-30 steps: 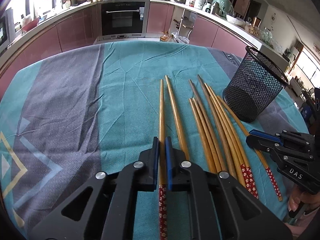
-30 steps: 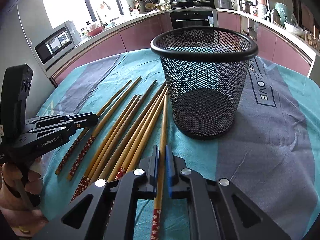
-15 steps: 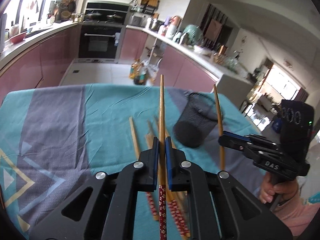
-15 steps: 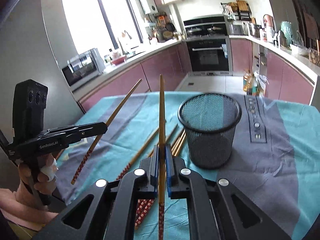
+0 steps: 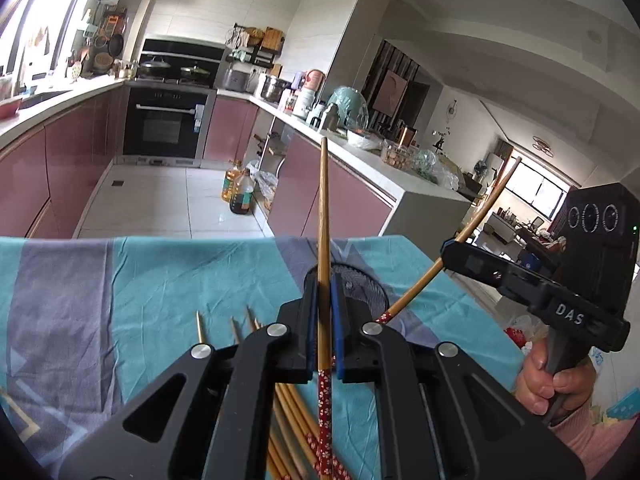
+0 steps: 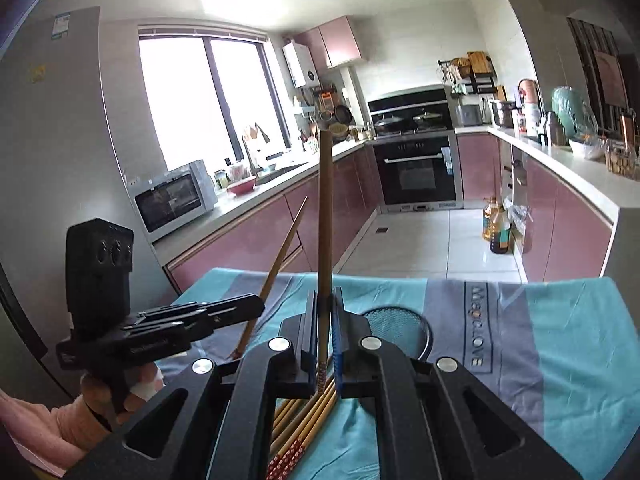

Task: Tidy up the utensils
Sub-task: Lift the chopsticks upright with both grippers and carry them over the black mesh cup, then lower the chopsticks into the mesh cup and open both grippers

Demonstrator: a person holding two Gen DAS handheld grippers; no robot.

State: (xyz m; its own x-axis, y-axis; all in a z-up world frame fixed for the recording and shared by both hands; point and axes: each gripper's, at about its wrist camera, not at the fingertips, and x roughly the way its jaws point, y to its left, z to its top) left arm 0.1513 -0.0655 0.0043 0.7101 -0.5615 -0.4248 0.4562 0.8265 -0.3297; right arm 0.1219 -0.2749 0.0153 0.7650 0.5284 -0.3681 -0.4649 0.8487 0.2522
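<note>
My left gripper (image 5: 323,278) is shut on a wooden chopstick (image 5: 323,208) with a red flowered handle end, held up off the table and pointing away. My right gripper (image 6: 325,294) is shut on a second chopstick (image 6: 325,200) in the same way. Each shows in the other's view: the right gripper (image 5: 448,250) with its slanted chopstick (image 5: 476,220), and the left gripper (image 6: 256,306) with its slanted chopstick (image 6: 284,240). The black mesh cup (image 6: 400,328) stands just beyond the fingers, its rim (image 5: 368,292) partly hidden. Several more chopsticks (image 5: 288,412) (image 6: 308,420) lie on the cloth below.
A teal and grey cloth (image 5: 160,280) covers the table, whose far edge lies close behind the cup. Beyond it are the tiled kitchen floor with oil bottles (image 5: 240,192), pink cabinets and an oven. A person's hand (image 5: 540,380) grips the right tool.
Both grippers have risen and tilted up, each lifting its chopstick off the table. The mesh cup and the remaining chopsticks have dropped low in both views.
</note>
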